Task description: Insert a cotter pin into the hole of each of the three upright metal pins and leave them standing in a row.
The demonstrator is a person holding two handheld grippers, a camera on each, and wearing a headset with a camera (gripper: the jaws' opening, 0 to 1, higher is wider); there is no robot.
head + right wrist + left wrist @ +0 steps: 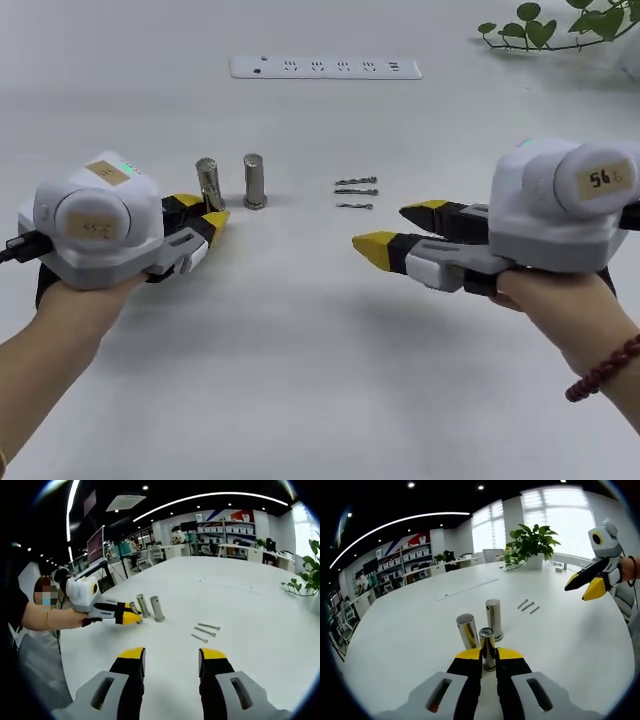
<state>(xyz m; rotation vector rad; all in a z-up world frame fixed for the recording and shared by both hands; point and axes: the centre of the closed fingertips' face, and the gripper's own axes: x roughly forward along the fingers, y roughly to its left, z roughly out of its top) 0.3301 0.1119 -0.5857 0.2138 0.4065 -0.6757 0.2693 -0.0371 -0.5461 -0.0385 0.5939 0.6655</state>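
The right gripper [400, 226], jaws apart and empty, is nearer the three cotter pins [357, 192]. They lie mid-bench [300, 350] just beyond its tips, long axes pointing toward the left gripper [200, 212], which is clamped on one upright metal pin [487, 645] beside two other pins [254, 180].

White table [300, 380], power strip [325, 67], leafy plant [555, 25]

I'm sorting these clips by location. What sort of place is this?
Probably an open-plan office or lab workspace: a large white table with a power strip on it, shelving stocked with boxes along the back wall, and a potted plant by big windows.
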